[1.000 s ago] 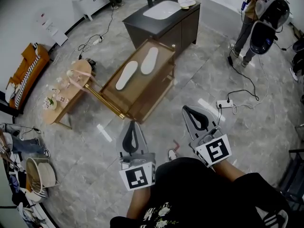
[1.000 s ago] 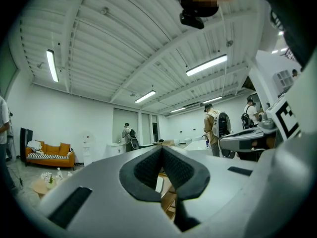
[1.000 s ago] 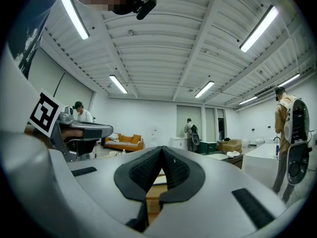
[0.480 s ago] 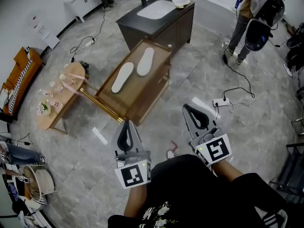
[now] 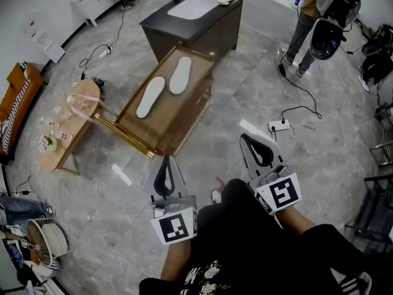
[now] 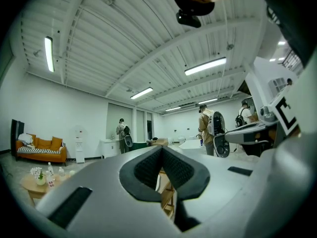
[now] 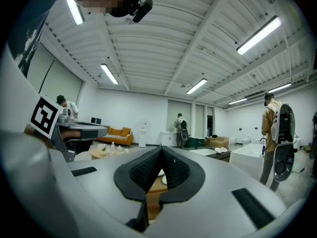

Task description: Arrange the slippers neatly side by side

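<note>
My left gripper [image 5: 165,162] and right gripper [image 5: 246,140] are pale grey shells with black ribbed pads [image 6: 146,170]. Behind each sits a white cube [image 5: 176,227] bearing a black square marker. Further back, my black top [image 5: 249,244] carries a white floral print [image 5: 206,274].

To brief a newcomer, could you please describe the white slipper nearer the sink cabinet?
Find the dark sink cabinet at the top of the head view; a low brown table stands in front of it. Of the two white slippers lying on it, this slipper is the one closer to the cabinet, its twin nearer the round side table.
</note>
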Tool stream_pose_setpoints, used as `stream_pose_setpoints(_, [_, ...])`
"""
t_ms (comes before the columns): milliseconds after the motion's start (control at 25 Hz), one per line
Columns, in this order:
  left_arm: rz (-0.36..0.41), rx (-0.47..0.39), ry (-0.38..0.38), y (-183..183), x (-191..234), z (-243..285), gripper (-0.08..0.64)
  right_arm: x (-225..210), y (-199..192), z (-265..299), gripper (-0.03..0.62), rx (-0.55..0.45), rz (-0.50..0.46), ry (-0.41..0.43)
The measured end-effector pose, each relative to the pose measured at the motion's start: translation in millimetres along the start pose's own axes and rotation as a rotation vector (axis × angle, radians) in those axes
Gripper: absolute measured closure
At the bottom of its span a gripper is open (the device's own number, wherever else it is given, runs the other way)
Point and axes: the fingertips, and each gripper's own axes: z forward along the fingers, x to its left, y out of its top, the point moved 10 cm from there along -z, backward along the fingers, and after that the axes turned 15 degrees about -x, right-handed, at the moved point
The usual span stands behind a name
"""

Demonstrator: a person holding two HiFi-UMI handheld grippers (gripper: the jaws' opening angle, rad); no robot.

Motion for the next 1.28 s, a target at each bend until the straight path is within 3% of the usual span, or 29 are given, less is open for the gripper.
stream_pose_setpoints(640, [0.015,0.026,0.015,-8,6,11,0.558,-14,-14,15,0.595,0.014,0.013,0.002])
stream_pose_setpoints(1280, [0.048,0.028,0.073,-21,27,56,0.558,-31,-37,81,0.595,0.006,0.054,0.091])
